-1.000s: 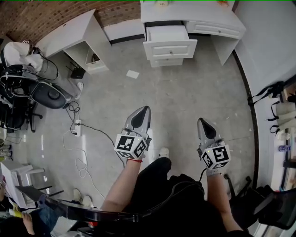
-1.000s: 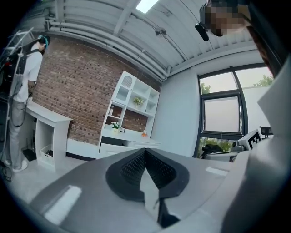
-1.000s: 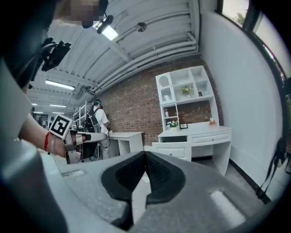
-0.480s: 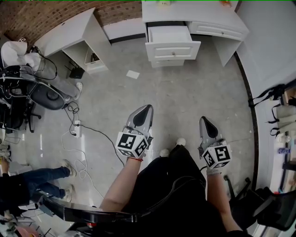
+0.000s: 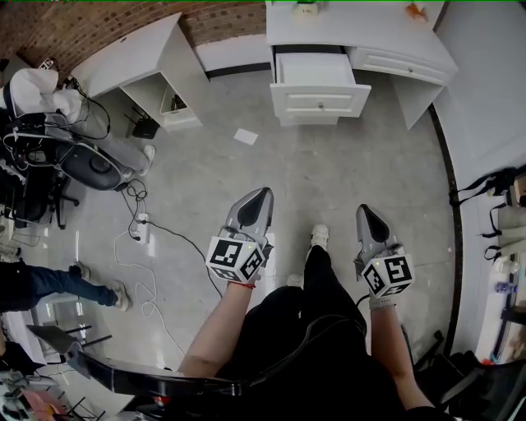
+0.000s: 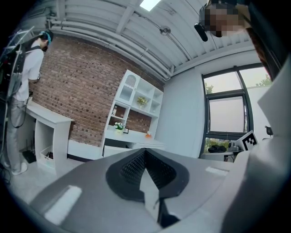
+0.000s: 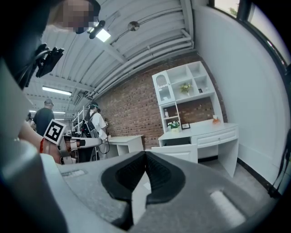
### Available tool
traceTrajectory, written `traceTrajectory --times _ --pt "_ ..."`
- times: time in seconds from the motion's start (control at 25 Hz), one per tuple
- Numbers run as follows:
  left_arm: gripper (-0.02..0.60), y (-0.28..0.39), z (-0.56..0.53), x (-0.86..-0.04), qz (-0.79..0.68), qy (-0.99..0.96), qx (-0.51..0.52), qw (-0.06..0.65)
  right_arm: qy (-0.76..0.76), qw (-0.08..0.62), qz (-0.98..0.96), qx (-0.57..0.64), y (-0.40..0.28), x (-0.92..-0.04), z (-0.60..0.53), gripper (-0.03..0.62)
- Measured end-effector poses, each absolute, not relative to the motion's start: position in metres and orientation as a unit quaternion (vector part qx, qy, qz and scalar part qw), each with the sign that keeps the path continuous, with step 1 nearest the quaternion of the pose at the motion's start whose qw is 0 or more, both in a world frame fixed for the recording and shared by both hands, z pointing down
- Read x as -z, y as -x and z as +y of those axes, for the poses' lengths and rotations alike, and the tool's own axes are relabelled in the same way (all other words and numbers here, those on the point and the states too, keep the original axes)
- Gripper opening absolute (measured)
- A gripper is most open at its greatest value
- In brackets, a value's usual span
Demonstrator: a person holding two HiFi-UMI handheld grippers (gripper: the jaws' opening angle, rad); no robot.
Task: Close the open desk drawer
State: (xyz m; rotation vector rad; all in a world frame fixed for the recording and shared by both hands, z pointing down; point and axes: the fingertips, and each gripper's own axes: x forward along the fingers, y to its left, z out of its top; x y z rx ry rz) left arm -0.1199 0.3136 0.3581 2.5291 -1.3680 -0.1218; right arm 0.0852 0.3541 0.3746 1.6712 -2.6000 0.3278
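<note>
Item 1: drawer [image 5: 319,89]. White, topmost of a stack at the left end of the white bench [image 5: 386,33], upper centre of the head view. Pulled out toward the room, inside bare to the camera, front panel standing forward of the drawer fronts below it. In the right gripper view it shows at centre [image 7: 178,152], just above the gripper's body, its front proud of the bench.

Item 2: left gripper [image 5: 262,194]. Lower centre of the head view, held over the grey floor [image 5: 345,181], well apart from the drawer, tip toward the top of the frame. Fingers [image 6: 132,166] together, black pads meeting along one line.

Item 3: right gripper [image 5: 362,210]. Lower right of centre, beside the left one and level with it, likewise far from the bench. Fingers [image 7: 159,170] together, pads meeting.

Item 4: second white bench [image 5: 136,53], upper left, against the brick wall [image 5: 90,25].

Item 5: small potted plant [image 5: 306,8] and an orange object [image 5: 417,11] on the first bench, top edge of frame.

Item 6: white shelf unit [image 7: 184,88] above that bench, upper centre of the right gripper view.

Item 7: office chair [image 5: 82,164], left edge; cable [image 5: 152,234] trailing over the floor below it; scrap of paper [image 5: 245,136] on the floor, upper centre.

Item 8: another person's legs [image 5: 49,279], left edge.
</note>
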Motion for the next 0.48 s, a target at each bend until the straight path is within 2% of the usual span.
traceTrajectory --times 0.48 --pt "0.003 0.111 0.234 -0.36 -0.493 -0.859 0.03 0.136 -0.504 0.016 -0.856 -0.119 -0.092 -0.382 0.262 0.002"
